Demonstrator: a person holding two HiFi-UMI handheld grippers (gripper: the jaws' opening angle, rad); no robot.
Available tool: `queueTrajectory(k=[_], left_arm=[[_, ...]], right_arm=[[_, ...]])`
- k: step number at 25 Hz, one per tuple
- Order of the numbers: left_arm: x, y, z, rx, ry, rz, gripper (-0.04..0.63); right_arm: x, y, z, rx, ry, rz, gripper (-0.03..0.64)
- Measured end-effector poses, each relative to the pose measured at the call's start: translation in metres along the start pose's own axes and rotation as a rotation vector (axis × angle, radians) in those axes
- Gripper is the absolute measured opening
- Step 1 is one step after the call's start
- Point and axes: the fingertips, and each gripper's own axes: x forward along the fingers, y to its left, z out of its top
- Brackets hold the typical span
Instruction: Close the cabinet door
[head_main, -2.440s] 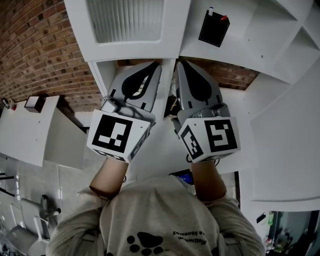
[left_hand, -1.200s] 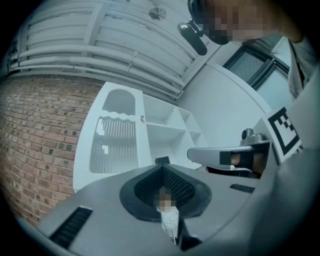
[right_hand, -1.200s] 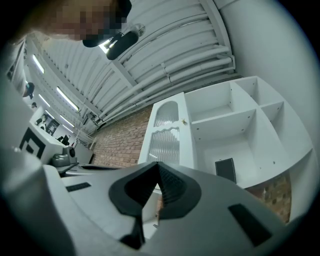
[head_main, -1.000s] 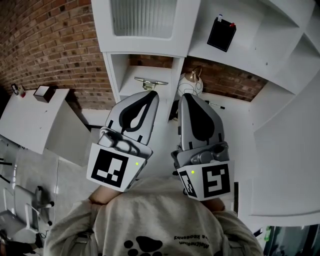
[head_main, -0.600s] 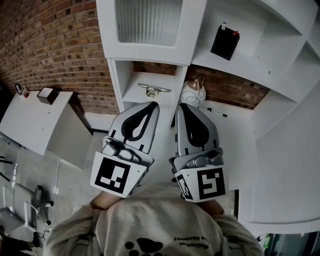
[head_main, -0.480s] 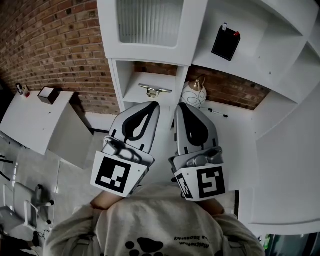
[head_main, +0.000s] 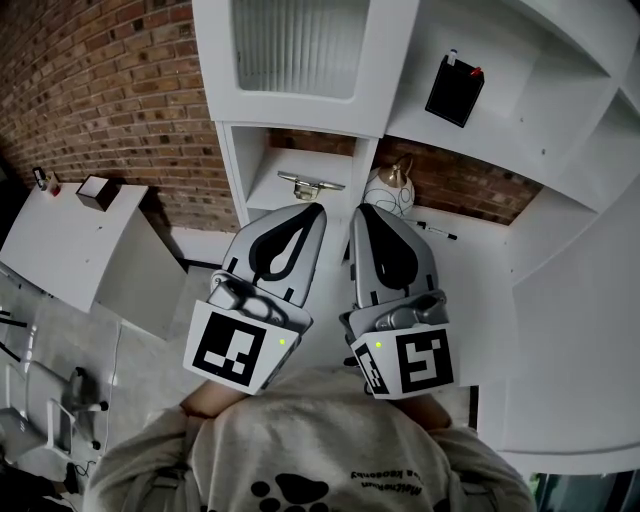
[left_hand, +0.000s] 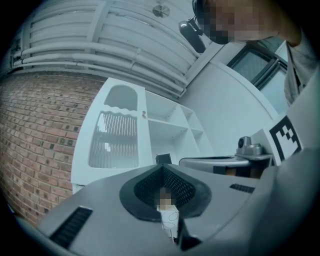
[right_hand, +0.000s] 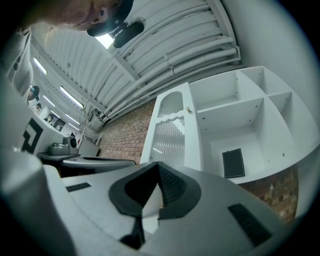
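**Above my fingertips, a closed door**

Up ahead of both sets of fingers, the white cabinet door (head_main: 295, 45) with its ribbed glass pane sits flush. My left gripper (head_main: 315, 210) and right gripper (head_main: 358, 212) are pressed together, empty. Only the head view shows the metal cleat (head_main: 311, 184) just past my left tips.

head view: was aimed steeply down fr. overhead | L/R gripper views: were pointed upward along own jaws, w/ cabinet farther off | shared by all 3: ribbed cabinet door (head_main: 295, 45)
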Motion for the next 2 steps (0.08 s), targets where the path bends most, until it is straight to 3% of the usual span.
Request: queueTrajectory(k=[2], left_arm=[[0.0029, 0.0005, -0.0013, -0.003, 0.002, -0.002, 0.008]], right_arm=[[0.0018, -0.0025, -0.0028, 0.004, 0.007, -0.001, 0.018]])
